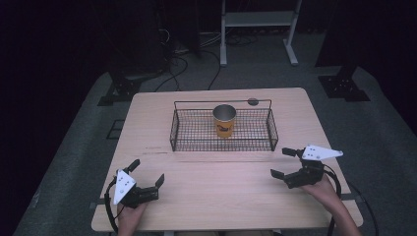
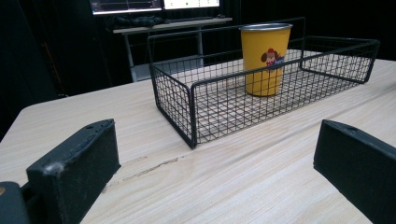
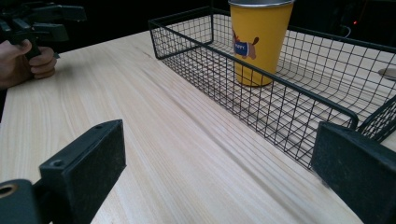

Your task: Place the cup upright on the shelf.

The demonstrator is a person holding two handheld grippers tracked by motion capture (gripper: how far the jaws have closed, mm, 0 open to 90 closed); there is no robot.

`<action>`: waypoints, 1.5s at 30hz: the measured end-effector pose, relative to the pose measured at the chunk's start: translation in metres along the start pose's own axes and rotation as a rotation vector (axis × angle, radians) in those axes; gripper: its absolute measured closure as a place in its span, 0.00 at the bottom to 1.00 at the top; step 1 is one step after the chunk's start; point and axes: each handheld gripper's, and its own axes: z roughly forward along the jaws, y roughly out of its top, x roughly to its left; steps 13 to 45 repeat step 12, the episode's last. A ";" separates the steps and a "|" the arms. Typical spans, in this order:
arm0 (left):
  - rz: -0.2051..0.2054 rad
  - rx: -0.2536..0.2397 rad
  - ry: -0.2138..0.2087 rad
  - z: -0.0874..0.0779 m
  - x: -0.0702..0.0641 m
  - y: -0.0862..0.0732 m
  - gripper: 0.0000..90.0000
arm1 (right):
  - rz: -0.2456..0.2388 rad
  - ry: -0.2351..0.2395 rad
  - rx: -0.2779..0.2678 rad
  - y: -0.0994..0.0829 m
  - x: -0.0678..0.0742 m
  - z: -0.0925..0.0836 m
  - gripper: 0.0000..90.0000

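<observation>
From the high view, a black wire basket (image 1: 223, 129) is seen toward the counter's (image 1: 221, 182) far edge, with a yellow metal cup (image 1: 224, 120) standing upright inside it near its middle. The left tongs (image 1: 146, 174) are held near the near-left corner, the right tongs (image 1: 285, 162) near the right edge; both are spread apart and empty.

In the left gripper view, the cup (image 2: 265, 58) is seen upright within the basket (image 2: 196, 100), beyond the parted jaws.

In the right gripper view, the cup (image 3: 258, 42) and basket (image 3: 285, 114) are shown ahead, with the left tongs (image 3: 58, 22) gripped by a hand (image 3: 25, 63) at the far corner.
</observation>
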 end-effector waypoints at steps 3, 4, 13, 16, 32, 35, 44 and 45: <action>-0.001 0.001 0.002 0.000 0.000 0.000 0.00 | -0.003 0.003 -0.024 -0.002 0.007 -0.004 0.03; -0.001 0.001 0.003 0.000 0.000 0.000 0.00 | -0.008 0.000 -0.029 -0.003 0.010 -0.005 0.03; -0.001 0.005 0.004 0.001 0.000 0.000 0.00 | 0.026 -0.002 -0.152 -0.023 0.037 -0.017 0.03; -0.001 0.005 0.004 0.001 0.000 0.000 0.00 | 0.026 -0.002 -0.152 -0.023 0.037 -0.017 0.03; -0.001 0.005 0.004 0.001 0.000 0.000 0.00 | 0.026 -0.002 -0.152 -0.023 0.037 -0.017 0.03; -0.001 0.005 0.004 0.001 0.000 0.000 0.00 | 0.026 -0.002 -0.152 -0.023 0.037 -0.017 0.03; -0.001 0.005 0.004 0.001 0.000 0.000 0.00 | 0.026 -0.002 -0.152 -0.023 0.037 -0.017 0.03; -0.001 0.005 0.004 0.001 0.000 0.000 0.00 | 0.026 -0.002 -0.152 -0.023 0.037 -0.017 0.03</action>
